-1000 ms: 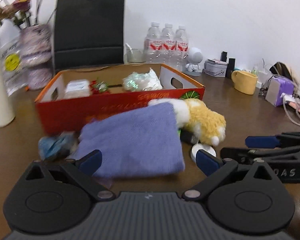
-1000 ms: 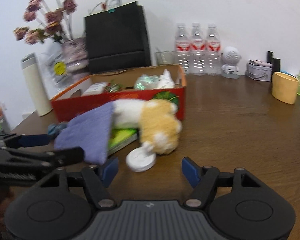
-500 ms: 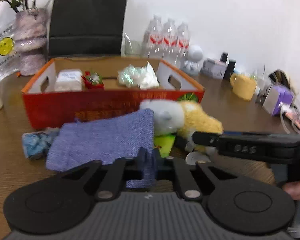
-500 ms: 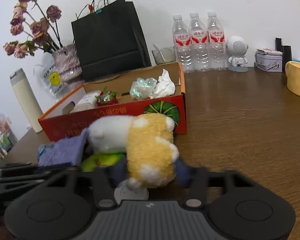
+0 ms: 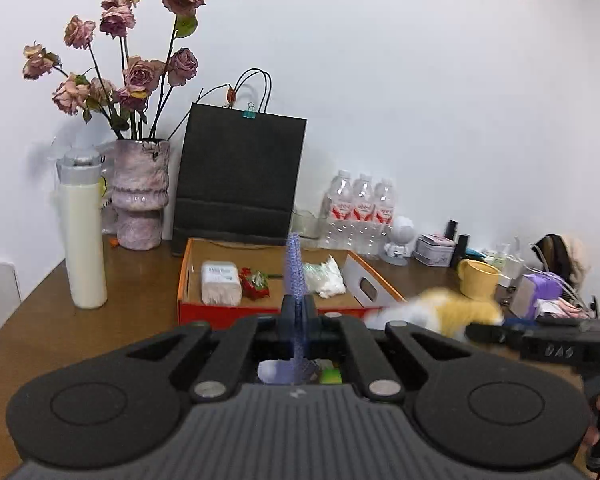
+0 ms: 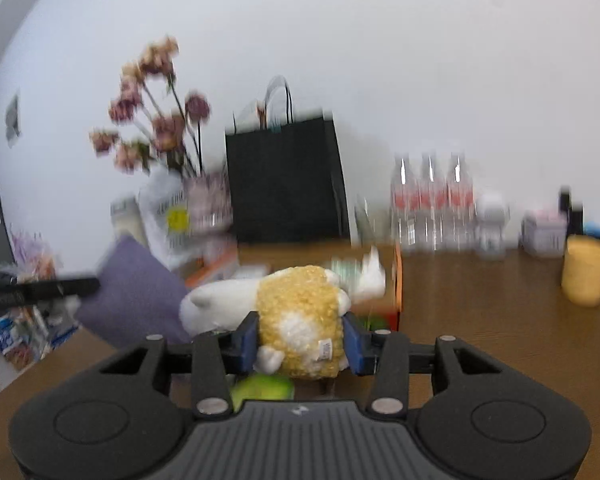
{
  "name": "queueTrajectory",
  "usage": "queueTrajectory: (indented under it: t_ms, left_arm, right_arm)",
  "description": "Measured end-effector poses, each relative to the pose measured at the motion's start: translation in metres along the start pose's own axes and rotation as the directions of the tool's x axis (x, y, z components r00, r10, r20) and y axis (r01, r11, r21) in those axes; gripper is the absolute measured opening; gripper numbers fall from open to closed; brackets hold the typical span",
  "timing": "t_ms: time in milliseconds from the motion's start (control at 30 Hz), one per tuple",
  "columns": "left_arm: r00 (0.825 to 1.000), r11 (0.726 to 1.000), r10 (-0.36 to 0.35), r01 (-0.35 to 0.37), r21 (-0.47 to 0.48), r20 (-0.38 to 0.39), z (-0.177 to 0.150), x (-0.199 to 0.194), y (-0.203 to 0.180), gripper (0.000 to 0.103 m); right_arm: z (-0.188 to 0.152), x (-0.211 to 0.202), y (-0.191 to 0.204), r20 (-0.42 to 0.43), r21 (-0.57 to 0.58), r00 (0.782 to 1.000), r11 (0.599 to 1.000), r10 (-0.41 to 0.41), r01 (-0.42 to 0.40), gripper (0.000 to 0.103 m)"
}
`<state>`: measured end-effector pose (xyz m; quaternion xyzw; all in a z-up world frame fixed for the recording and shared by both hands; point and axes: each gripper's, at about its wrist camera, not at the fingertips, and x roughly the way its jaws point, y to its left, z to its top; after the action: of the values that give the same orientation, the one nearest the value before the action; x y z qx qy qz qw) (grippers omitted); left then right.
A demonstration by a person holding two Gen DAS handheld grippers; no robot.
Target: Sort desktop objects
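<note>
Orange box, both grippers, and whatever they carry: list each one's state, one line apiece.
Orange box: open-topped, holding a white packet, a red-wrapped item and crumpled white wrap.
Left gripper: shut on the purple cloth.
Purple cloth: pinched at one edge, lifted off the table.
Right gripper: jaws just closed in, now shut on the plush toy.
Plush toy: clamped at its yellow end, raised.
Black paper bag: upright, clipped at the top.

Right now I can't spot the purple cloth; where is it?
Left wrist view, centre: the purple cloth is pinched in the left gripper, before the orange box.
</note>
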<state>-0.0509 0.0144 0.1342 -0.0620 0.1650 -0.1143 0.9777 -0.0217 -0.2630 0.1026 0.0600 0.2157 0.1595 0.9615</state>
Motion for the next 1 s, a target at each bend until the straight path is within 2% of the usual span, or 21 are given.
queueTrajectory:
  t_ms: [100,133,167,200,267,333,400,433,500,567,600,667,800,833,867,1000]
  left_arm:
    - [0.998,0.998,-0.035,0.032,-0.057,-0.060,-0.015,-0.008,0.007,0.004]
    - [0.996,0.998,-0.017,0.013,-0.054,-0.086,-0.022,-0.009,0.008,0.004]
    - [0.993,0.999,0.030,-0.033,-0.030,-0.110,-0.030,-0.010,0.009,0.004]
    - [0.990,0.997,0.072,-0.074,-0.014,-0.122,-0.036,-0.012,0.012,0.004]
    - [0.982,0.990,0.114,-0.124,-0.062,-0.151,-0.045,-0.016,0.030,0.004]
    - [0.971,0.980,0.159,-0.178,-0.093,-0.180,-0.051,-0.017,0.047,0.004]
    - [0.965,0.978,0.177,-0.194,-0.073,-0.194,-0.058,-0.015,0.052,0.004]
    - [0.960,0.978,0.181,-0.198,-0.060,-0.214,-0.061,-0.012,0.053,0.004]
    - [0.944,0.974,0.213,-0.227,-0.026,-0.251,-0.071,-0.004,0.056,0.005]
    - [0.927,0.959,0.272,-0.283,-0.007,-0.259,-0.078,-0.002,0.060,0.005]
    - [0.926,0.957,0.280,-0.290,-0.003,-0.252,-0.081,-0.003,0.064,0.005]
    - [0.937,0.966,0.241,-0.257,-0.030,-0.253,-0.083,-0.007,0.070,0.005]
    - [0.958,0.989,0.108,-0.130,-0.067,-0.265,-0.087,-0.006,0.065,0.005]
    - [0.960,0.991,0.088,-0.110,-0.070,-0.267,-0.089,-0.004,0.060,0.005]
    - [0.960,0.992,0.079,-0.101,-0.070,-0.270,-0.091,-0.002,0.056,0.005]
    - [0.959,0.996,0.041,-0.061,-0.064,-0.279,-0.094,0.005,0.040,0.005]
  right_arm:
    - [-0.023,-0.004,0.002,-0.084,0.032,0.996,0.999,-0.012,0.014,0.042]
    - [-0.029,-0.008,0.004,-0.105,0.034,0.994,0.999,-0.014,0.017,0.041]
    - [-0.035,-0.010,0.006,-0.128,0.022,0.992,0.999,-0.021,0.024,0.039]
    - [-0.039,-0.014,0.009,-0.127,0.002,0.991,0.999,-0.033,0.033,0.030]
    - [-0.041,-0.023,0.011,-0.121,-0.010,0.992,0.999,-0.034,0.033,0.025]
    - [-0.041,-0.022,0.008,-0.123,0.004,0.992,0.999,-0.036,0.037,0.025]
    - [-0.045,-0.014,0.007,-0.143,0.009,0.989,0.999,-0.041,0.043,0.029]
    - [-0.048,-0.010,0.008,-0.163,0.007,0.986,0.999,-0.031,0.033,0.034]
    - [-0.056,-0.004,0.009,-0.206,0.003,0.978,1.000,-0.015,0.016,0.059]
    - [-0.063,-0.011,0.009,-0.213,-0.016,0.977,1.000,0.010,-0.014,0.068]
    - [-0.067,-0.017,0.007,-0.214,-0.032,0.976,0.999,0.025,-0.033,0.074]
    - [-0.076,-0.024,0.003,-0.234,-0.077,0.972,0.996,0.027,-0.047,0.076]
    - [-0.099,-0.026,0.007,-0.300,-0.150,0.953,0.989,-0.046,0.001,0.072]
    - [-0.103,-0.024,0.008,-0.315,-0.156,0.947,0.988,-0.066,0.018,0.067]
    - [-0.106,-0.022,0.009,-0.310,-0.157,0.947,0.987,-0.079,0.031,0.051]
    - [-0.101,-0.020,0.008,-0.284,-0.102,0.956,0.994,-0.077,0.049,0.049]
